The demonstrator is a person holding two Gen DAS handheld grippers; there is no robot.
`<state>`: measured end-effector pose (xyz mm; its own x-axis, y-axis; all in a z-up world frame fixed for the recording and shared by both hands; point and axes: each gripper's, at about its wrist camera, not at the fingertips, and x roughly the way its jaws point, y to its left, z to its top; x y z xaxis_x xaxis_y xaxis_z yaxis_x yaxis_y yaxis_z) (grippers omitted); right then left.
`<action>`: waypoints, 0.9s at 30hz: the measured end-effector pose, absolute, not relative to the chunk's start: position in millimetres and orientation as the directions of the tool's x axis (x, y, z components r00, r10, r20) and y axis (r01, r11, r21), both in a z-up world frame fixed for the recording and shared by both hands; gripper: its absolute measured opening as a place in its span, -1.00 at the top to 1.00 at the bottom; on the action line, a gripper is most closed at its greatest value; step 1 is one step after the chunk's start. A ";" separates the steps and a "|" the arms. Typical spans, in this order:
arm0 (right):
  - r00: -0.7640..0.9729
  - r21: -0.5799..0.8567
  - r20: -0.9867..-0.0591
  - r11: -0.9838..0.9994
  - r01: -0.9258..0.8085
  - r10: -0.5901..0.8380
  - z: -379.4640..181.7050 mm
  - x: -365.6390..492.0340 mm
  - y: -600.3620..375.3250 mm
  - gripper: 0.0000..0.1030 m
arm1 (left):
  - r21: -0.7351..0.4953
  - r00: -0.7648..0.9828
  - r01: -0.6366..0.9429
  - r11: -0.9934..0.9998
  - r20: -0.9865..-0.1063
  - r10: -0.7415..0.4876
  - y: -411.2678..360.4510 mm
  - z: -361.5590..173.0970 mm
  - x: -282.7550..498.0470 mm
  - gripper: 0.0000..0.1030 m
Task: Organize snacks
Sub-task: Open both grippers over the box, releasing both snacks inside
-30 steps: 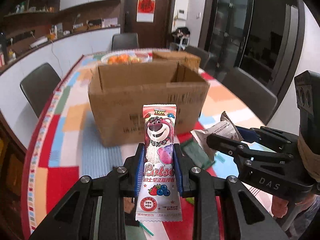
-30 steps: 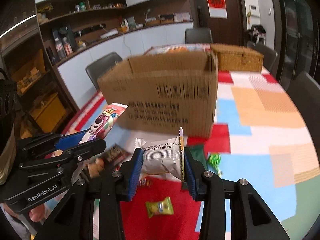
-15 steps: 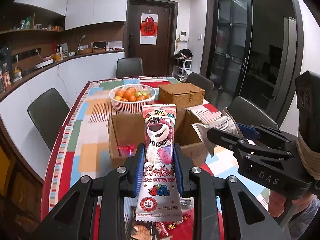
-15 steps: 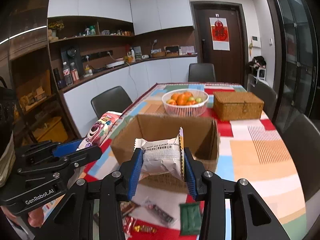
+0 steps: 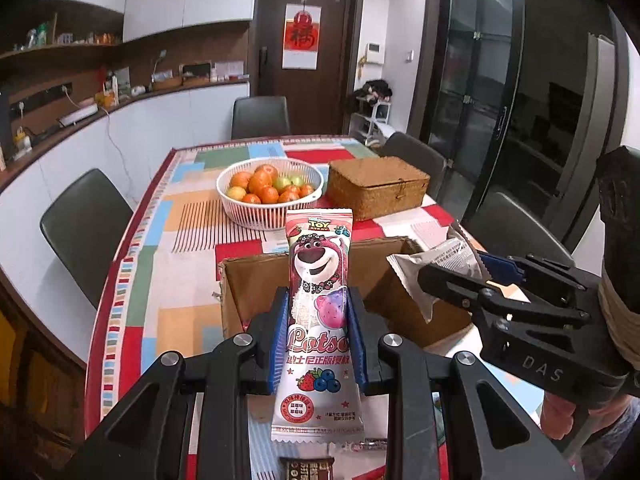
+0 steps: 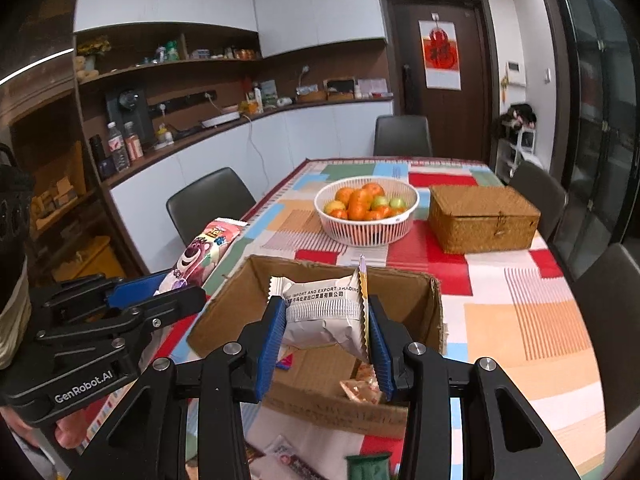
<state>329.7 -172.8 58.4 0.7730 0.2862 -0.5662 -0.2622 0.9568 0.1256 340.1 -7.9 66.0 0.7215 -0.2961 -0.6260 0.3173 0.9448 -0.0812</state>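
Note:
My left gripper (image 5: 318, 344) is shut on a tall pink Lotso bear snack packet (image 5: 318, 304), held upright above the near edge of the open cardboard box (image 5: 256, 284). My right gripper (image 6: 326, 336) is shut on a white puffy snack packet (image 6: 324, 312), held over the box (image 6: 404, 408). The box holds a few small snacks (image 6: 360, 388). In the left wrist view the right gripper (image 5: 460, 280) with its white packet (image 5: 436, 264) hangs at the right. In the right wrist view the left gripper (image 6: 160, 292) with the pink packet (image 6: 204, 252) is at the left.
A white basket of oranges (image 5: 270, 190) and a wicker box (image 5: 376, 186) stand beyond the cardboard box on the patchwork tablecloth (image 6: 520, 320). Loose snack packets (image 6: 366, 466) lie on the table in front of the box. Dark chairs (image 5: 84, 224) surround the table.
Both grippers have risen with their packets from table level in front of the box to above it, so the box interior now shows. Both grips are unchanged.

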 end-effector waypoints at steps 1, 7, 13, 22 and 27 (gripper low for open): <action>0.764 0.131 -0.576 0.956 -0.263 0.290 56.4 335.4 -172.8 0.20 | -0.082 0.717 0.313 0.946 -0.633 -0.292 -8.3 63.7 346.4 0.46; 0.746 0.126 -0.612 0.964 -0.236 0.263 44.7 357.4 -171.5 0.15 | -0.041 0.706 0.277 0.960 -0.669 -0.232 -11.5 52.4 371.9 0.21; 0.752 0.100 -0.625 0.977 -0.187 0.208 41.1 355.3 -174.1 -0.10 | 0.021 0.753 0.243 0.970 -0.634 -0.175 -2.9 55.7 344.6 -0.05; 0.795 0.043 -0.567 0.972 -0.232 0.215 50.2 293.9 -163.8 -0.10 | 0.066 0.792 0.231 0.971 -0.593 -0.148 6.0 61.4 273.3 -0.15; 0.786 0.046 -0.565 0.961 -0.273 0.250 44.8 260.0 -157.3 -0.10 | 0.075 0.787 0.250 0.965 -0.597 -0.157 9.3 56.8 243.2 -0.16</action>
<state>260.0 -157.3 44.8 0.7859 0.2504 -0.5654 -0.2729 0.9609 0.0462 243.2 9.3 56.8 0.7867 -0.1574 -0.5969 0.2499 0.9654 0.0748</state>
